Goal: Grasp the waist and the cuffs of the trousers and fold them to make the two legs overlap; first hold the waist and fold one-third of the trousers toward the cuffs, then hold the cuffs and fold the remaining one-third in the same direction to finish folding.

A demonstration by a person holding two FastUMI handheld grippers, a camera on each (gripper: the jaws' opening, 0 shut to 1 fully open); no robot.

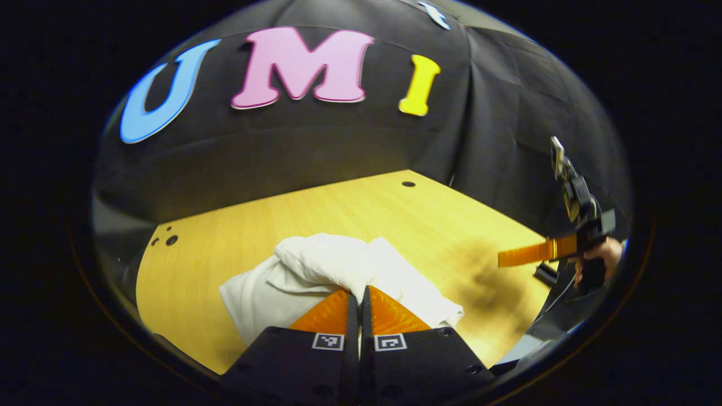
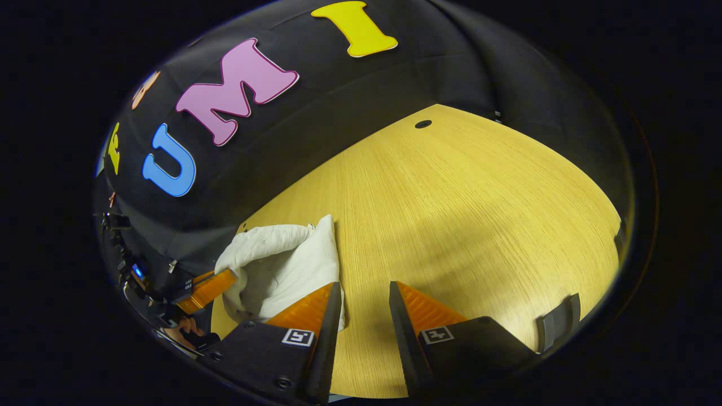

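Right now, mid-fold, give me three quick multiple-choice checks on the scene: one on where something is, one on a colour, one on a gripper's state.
1. Where do the trousers lie?
A. on the wooden table
B. on the floor
C. hung on the wall

2. What colour are the trousers?
A. blue
B. white
C. red

3. How does the right gripper stand?
A. shut on the trousers
B. shut on nothing
C. open, with bare table between its fingers

Answers:
1 A, the bunched cloth rests on the yellow wood top.
2 B, the cloth is white in both views.
3 C, the right gripper view shows a wide gap over bare wood, while the left gripper has its fingers closed at the cloth.
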